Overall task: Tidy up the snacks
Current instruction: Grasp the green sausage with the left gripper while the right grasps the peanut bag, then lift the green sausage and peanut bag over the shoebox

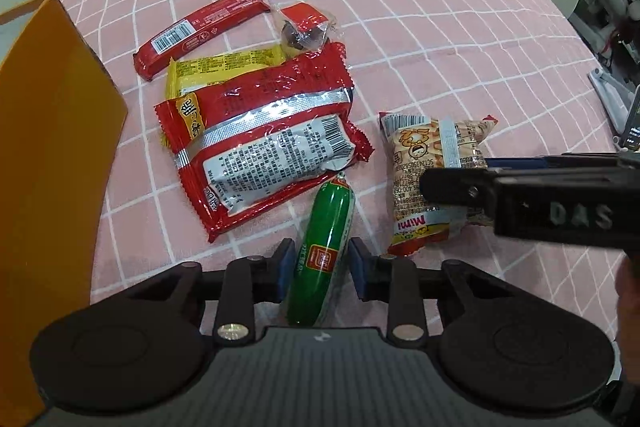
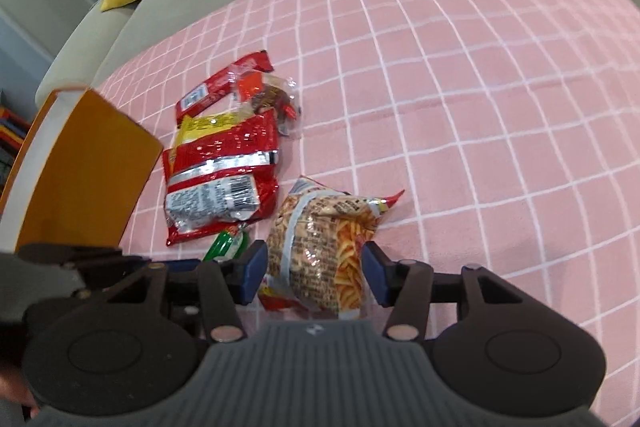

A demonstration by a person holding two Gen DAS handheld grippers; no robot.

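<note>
Green sausage (image 1: 325, 251) lies lengthwise between left claw (image 1: 320, 265) pads, pinched; right claw (image 2: 314, 273) straddles noodle-snack bag (image 2: 320, 247), grip unclear.

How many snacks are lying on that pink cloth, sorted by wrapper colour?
Red: 2, the long bar and the big pack
Yellow: 1, the pack under the big red one
Green: 1, the sausage
Clear: 1, the small wrapper
Beige: 1, the Mimi bag
Total: 6

Both wrist views steeply downward, close, shared snacks (image 1: 264, 143)
</note>
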